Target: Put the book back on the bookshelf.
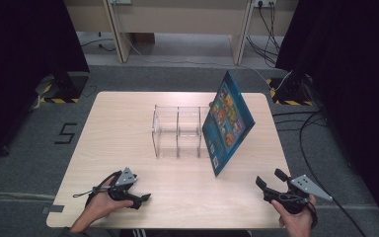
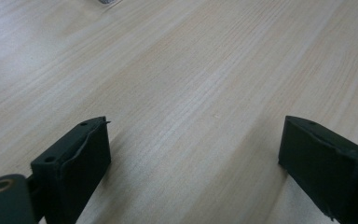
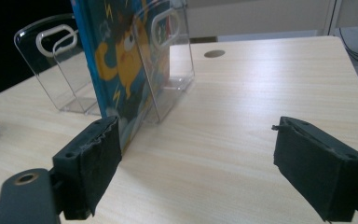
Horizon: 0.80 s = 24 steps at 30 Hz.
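Observation:
A blue picture book point(image 1: 228, 123) point(image 3: 121, 60) stands tilted against the right end of a clear acrylic divider rack point(image 1: 177, 131) point(image 3: 51, 60) in the middle of the wooden table point(image 1: 128, 113). My left gripper point(image 1: 137, 199) point(image 2: 193, 158) rests open near the front left edge, over bare wood. My right gripper point(image 1: 270, 178) point(image 3: 193, 163) is open near the front right, below the book, with nothing between its jaws.
The table edges run close to both hands at the front. A cable hole point(image 3: 214, 53) sits in the tabletop beyond the rack. Grey carpet with cables point(image 1: 306, 128) surrounds the table, and wooden furniture legs point(image 1: 118, 34) stand at the back.

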Each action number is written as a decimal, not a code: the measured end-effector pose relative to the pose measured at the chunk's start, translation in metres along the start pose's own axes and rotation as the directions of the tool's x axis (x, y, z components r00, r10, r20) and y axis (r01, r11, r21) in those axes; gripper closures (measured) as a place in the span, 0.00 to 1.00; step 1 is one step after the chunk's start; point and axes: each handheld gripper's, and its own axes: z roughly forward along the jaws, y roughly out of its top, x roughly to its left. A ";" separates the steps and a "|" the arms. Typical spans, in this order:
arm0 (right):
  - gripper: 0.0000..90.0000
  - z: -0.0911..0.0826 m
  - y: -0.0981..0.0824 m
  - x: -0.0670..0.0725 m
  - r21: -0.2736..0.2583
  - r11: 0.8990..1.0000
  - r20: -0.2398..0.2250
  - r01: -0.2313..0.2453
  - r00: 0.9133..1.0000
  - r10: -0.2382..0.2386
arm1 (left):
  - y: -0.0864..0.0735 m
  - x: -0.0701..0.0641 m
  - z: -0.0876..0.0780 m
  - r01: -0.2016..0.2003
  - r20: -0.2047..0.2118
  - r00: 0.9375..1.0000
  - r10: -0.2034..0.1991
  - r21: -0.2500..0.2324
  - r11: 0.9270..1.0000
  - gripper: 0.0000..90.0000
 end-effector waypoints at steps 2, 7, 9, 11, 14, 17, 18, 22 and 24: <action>0.17 0.001 -0.001 0.000 0.018 1.000 -0.010 -0.003 1.000 0.003 | 0.000 0.000 0.000 0.000 0.000 1.000 0.000 0.000 1.000 0.09; 0.17 0.004 -0.005 0.000 0.065 0.998 -0.007 -0.005 1.000 0.005 | 0.000 0.000 0.000 0.000 0.000 1.000 0.000 -0.001 1.000 0.09; 0.17 0.005 -0.006 0.000 0.086 0.996 -0.008 0.004 1.000 -0.004 | 0.000 0.000 0.000 0.001 0.001 1.000 -0.001 -0.001 1.000 0.09; 0.17 0.005 -0.008 0.001 0.103 0.995 -0.012 0.015 1.000 -0.014 | 0.000 0.000 0.000 0.001 0.001 1.000 -0.001 -0.001 1.000 0.09; 0.17 0.003 -0.011 0.000 0.132 0.991 -0.016 0.018 1.000 -0.016 | 0.000 0.000 0.000 0.001 0.001 1.000 -0.001 -0.001 1.000 0.09; 0.17 0.001 -0.014 0.000 0.153 0.988 -0.011 0.009 1.000 -0.007 | 0.000 0.000 0.000 0.001 0.001 1.000 -0.001 -0.001 1.000 0.09; 0.17 0.001 -0.015 -0.001 0.160 0.987 -0.010 0.016 1.000 -0.014 | 0.000 0.000 0.000 0.001 0.001 1.000 -0.001 -0.001 1.000 0.09; 0.17 0.002 -0.020 0.001 0.215 0.976 -0.020 0.034 0.999 -0.030 | 0.000 0.000 0.000 0.001 0.001 1.000 -0.001 -0.002 1.000 0.09; 0.17 0.004 -0.022 0.002 0.236 0.971 -0.023 0.043 0.999 -0.039 | 0.000 0.000 0.000 0.001 0.001 1.000 -0.001 -0.002 1.000 0.09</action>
